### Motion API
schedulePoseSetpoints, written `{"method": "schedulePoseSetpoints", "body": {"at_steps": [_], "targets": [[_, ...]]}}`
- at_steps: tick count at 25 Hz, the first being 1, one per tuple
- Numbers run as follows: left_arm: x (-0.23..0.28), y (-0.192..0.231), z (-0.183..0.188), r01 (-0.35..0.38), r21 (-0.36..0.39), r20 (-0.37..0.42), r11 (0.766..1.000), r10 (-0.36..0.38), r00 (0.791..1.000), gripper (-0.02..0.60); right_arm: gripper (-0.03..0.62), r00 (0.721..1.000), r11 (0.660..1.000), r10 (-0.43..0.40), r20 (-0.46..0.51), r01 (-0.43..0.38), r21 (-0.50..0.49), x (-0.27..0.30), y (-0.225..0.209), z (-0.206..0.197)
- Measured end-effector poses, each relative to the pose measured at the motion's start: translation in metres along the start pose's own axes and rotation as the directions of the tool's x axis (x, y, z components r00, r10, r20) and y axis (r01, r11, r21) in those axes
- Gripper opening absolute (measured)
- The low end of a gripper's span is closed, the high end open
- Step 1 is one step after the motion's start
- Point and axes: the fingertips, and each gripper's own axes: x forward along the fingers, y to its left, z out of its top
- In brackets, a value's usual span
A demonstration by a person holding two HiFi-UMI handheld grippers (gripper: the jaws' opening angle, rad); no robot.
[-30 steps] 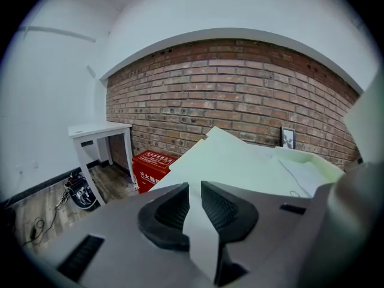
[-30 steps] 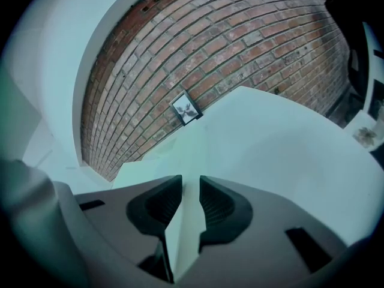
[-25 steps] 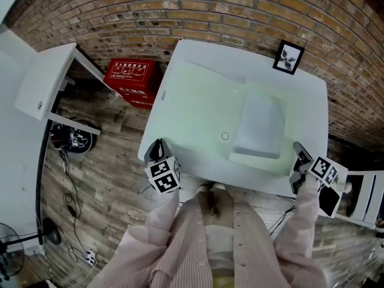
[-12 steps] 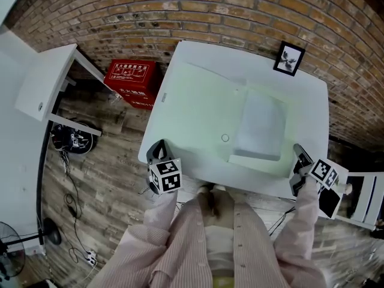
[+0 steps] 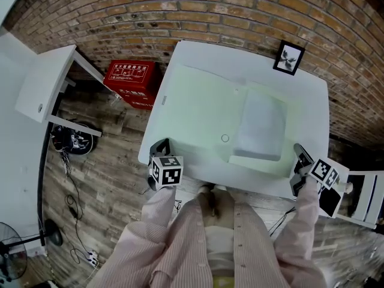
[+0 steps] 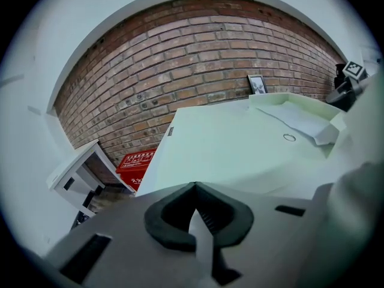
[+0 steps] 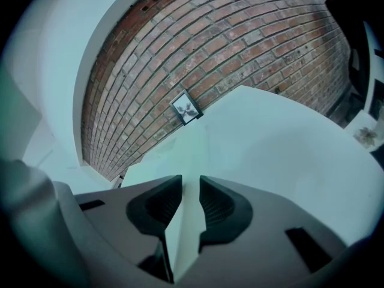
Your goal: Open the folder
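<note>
Head view: the folder (image 5: 204, 110) lies spread open mid-table (image 5: 312, 89), so I judge the opening done.
Left gripper view: left gripper (image 6: 193, 189) at the near-left corner, fingers fully together, empty.
Right gripper view: right gripper (image 7: 191, 185), fingers slightly parted, empty.
Next, I should only need to withdraw both.

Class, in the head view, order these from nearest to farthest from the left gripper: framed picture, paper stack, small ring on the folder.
1. Small ring, middle of the folder, nearest the left gripper.
2. Paper stack, on its right half.
3. Framed picture, far right corner.
</note>
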Motion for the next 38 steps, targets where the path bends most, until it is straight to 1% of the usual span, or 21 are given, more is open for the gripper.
{"method": "schedulePoseSetpoints", "body": {"at_steps": [3, 9, 15, 19, 22, 24, 25, 29, 30, 31, 34, 38], "targets": [[0.003, -0.004, -0.001, 0.016, -0.012, -0.011, 1.0, -0.016, 1.0, -0.008, 0.095, 1.0, 1.0, -0.003, -0.001, 0.003, 0.003, 0.0, 0.0, 0.0], [0.005, -0.005, -0.003, 0.025, -0.031, -0.01, 0.999, -0.025, 1.0, -0.008, 0.095, 1.0, 1.0, -0.008, 0.0, 0.008, -0.003, -0.001, 0.0, 0.0], [0.004, -0.002, -0.004, 0.021, -0.041, -0.005, 0.999, -0.021, 1.0, -0.008, 0.095, 1.0, 1.0, -0.009, -0.001, 0.009, -0.01, 0.001, 0.002, -0.001], [0.005, -0.004, -0.004, 0.02, -0.002, -0.025, 1.0, -0.02, 0.999, -0.008, 0.095, 1.0, 1.0, -0.014, 0.007, 0.014, -0.008, 0.0, 0.002, -0.002], [0.001, -0.008, -0.001, 0.031, 0.069, -0.037, 0.997, -0.028, 0.999, -0.008, 0.095, 1.0, 1.0, -0.016, 0.01, 0.016, -0.02, 0.0, 0.005, -0.003], [-0.004, -0.013, 0.007, 0.033, 0.123, -0.022, 0.992, -0.03, 0.999, -0.008, 0.095, 1.0, 0.999, -0.022, 0.009, 0.023, -0.034, 0.0, 0.007, -0.003], [-0.007, -0.014, 0.011, 0.029, 0.138, -0.012, 0.99, -0.027, 1.0, -0.008, 0.095, 1.0, 0.999, -0.025, 0.007, 0.025, -0.042, 0.0, 0.008, -0.003], [-0.019, -0.016, 0.025, 0.024, 0.133, 0.02, 0.991, -0.027, 0.999, -0.007, 0.093, 0.999, 0.996, -0.039, 0.02, 0.041, -0.083, -0.001, 0.01, -0.002], [-0.022, -0.017, 0.029, 0.027, 0.139, 0.03, 0.99, -0.031, 0.999, -0.007, 0.058, 0.999, 0.994, -0.045, 0.03, 0.048, -0.094, -0.003, 0.01, -0.001], [-0.025, -0.018, 0.033, 0.028, 0.151, 0.039, 0.988, -0.034, 0.999, -0.007, 0.047, 0.998, 0.993, -0.048, 0.038, 0.052, -0.107, -0.004, 0.011, 0.0], [-0.036, -0.024, 0.044, 0.026, 0.191, 0.07, 0.981, -0.04, 0.997, -0.006, 0.021, 0.997, 0.986, -0.048, 0.055, 0.056, -0.159, -0.008, 0.015, 0.002], [-0.05, -0.034, 0.059, 0.027, 0.247, 0.109, 0.969, -0.055, 0.993, -0.007, 0.005, 0.996, 0.973, -0.037, 0.076, 0.053, -0.225, -0.015, 0.025, 0.005]]}}
